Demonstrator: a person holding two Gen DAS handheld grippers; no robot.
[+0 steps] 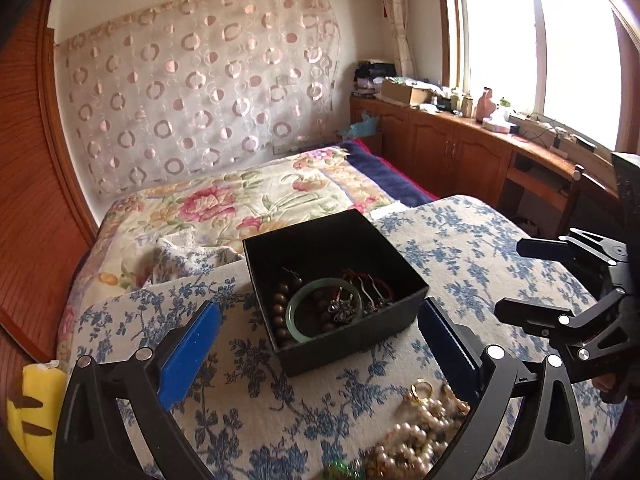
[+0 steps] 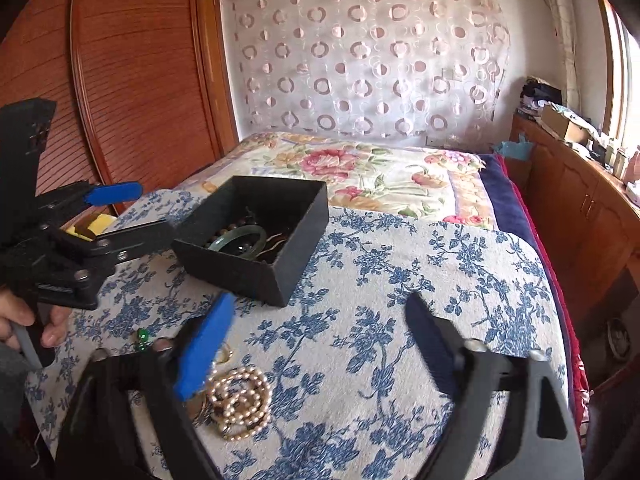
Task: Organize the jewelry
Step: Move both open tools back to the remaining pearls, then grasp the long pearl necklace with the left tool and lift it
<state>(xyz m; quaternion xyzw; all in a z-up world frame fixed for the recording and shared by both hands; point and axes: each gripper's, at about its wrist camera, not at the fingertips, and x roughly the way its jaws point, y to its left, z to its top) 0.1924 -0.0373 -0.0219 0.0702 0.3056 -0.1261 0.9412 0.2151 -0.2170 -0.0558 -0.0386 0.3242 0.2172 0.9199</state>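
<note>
Closest to both cameras was the leftover pile: a coiled pearl strand (image 2: 239, 400) sat near the front edge of the blue-flowered cloth (image 2: 400, 320), with a gold ring (image 1: 420, 390) and a small green bead thing (image 2: 141, 336) just beside it. More bits were tangled in there, but too blurry to call.

The left gripper (image 1: 320, 344) hung over that front part with its blue pads spread wide and nothing between them; the pile lay under its right finger. The right gripper (image 2: 316, 344) was the same deal, jaws wide and empty, its left pad (image 2: 204, 350) just above the pearls. From the right wrist view you could also see a hand (image 2: 28, 320) wrapped around the left gripper's handle at the left edge.

A bit further in, toward the back left part of the cloth, stood the black box (image 1: 332, 288), open on top. Inside it lay a pale green bangle (image 1: 324, 308), a string of brown wooden beads (image 1: 282, 300) along the left wall, some silvery pieces in the middle of the bangle and thin reddish cords toward the right wall.

Past the cloth's back edge came the flowery bedspread (image 1: 240, 200), then a sheer curtain with pink rings (image 1: 200, 92) on the wall. Wooden cabinets (image 1: 460, 148) ran along the right under a bright window (image 1: 540, 40), with clutter on top.
</note>
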